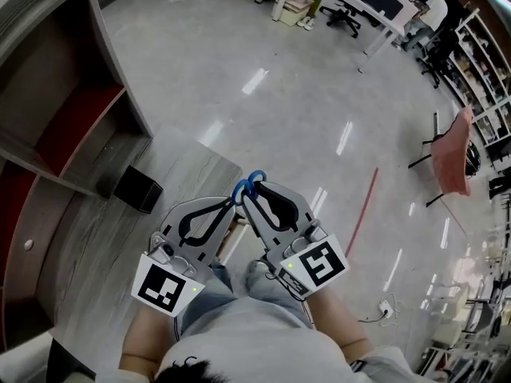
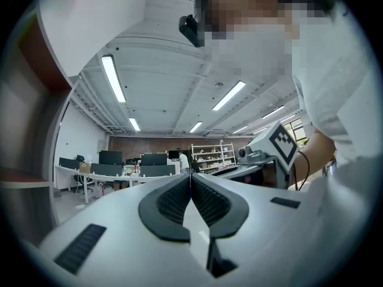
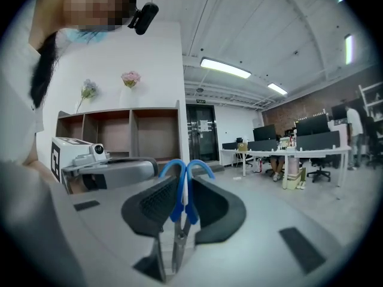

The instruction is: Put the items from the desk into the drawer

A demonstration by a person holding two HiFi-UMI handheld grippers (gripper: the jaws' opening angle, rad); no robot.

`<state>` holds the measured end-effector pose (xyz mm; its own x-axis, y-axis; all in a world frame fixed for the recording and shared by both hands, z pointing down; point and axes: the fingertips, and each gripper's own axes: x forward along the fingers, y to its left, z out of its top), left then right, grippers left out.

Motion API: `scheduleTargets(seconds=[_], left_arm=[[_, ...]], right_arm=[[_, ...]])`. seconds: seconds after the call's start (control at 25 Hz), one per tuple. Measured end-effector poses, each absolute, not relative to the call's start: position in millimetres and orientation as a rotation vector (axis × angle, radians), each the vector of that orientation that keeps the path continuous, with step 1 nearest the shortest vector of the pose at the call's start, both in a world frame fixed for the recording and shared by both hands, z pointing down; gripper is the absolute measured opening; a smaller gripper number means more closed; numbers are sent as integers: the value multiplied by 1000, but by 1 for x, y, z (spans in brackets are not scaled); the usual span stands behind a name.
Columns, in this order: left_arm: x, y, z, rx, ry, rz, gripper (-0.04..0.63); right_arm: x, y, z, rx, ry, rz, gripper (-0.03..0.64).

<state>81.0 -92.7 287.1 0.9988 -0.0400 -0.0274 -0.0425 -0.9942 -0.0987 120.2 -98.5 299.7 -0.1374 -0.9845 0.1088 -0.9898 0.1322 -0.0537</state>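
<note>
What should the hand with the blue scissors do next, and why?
Probably carry the scissors toward the desk on the left and look for the drawer. The right gripper has its jaws shut on the scissors, held in the air, and no drawer shows yet.

The scissors [image 3: 180, 202] clamped in the right gripper [image 3: 184, 181] have glossy blue plastic handles and bare metal blades. The pads [image 3: 153, 206] are matt black and ribbed. The shells of this gripper and the left gripper [image 2: 191, 181] are smooth matt grey plastic. Ahead of both grippers, the floor [image 1: 279, 110] is polished and reflective. Beside the left gripper, the desk [image 1: 96, 238] shows matt grey wood grain.
</note>
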Motion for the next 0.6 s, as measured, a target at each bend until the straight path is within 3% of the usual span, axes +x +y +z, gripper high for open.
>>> scheduleTargets(seconds=[0.6], left_arm=[[98, -37, 302, -3030, 478, 18, 11]], right_arm=[[142, -53, 329, 1686, -2551, 135, 92]])
